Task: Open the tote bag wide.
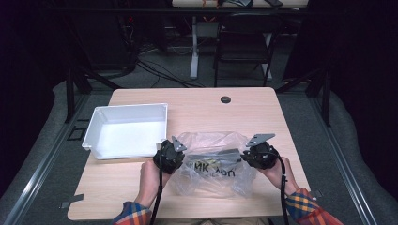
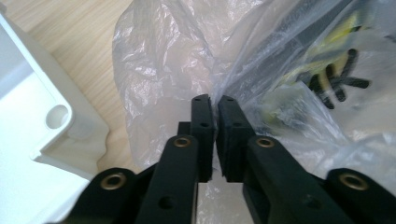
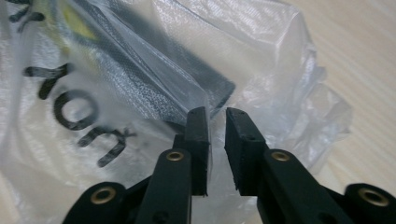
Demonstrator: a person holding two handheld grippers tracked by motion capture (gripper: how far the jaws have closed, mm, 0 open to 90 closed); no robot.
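Nearby, white tray just left of the crinkled plastic bag.

White bin blocks the table's left; right side lies open

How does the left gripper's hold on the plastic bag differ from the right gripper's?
The left gripper has its jaws pinched shut on a fold of the plastic bag; the right gripper has a gap between its jaws, with film in it. The left gripper works beside the white bin, the right gripper at the bag's far side. Both have black jaws.
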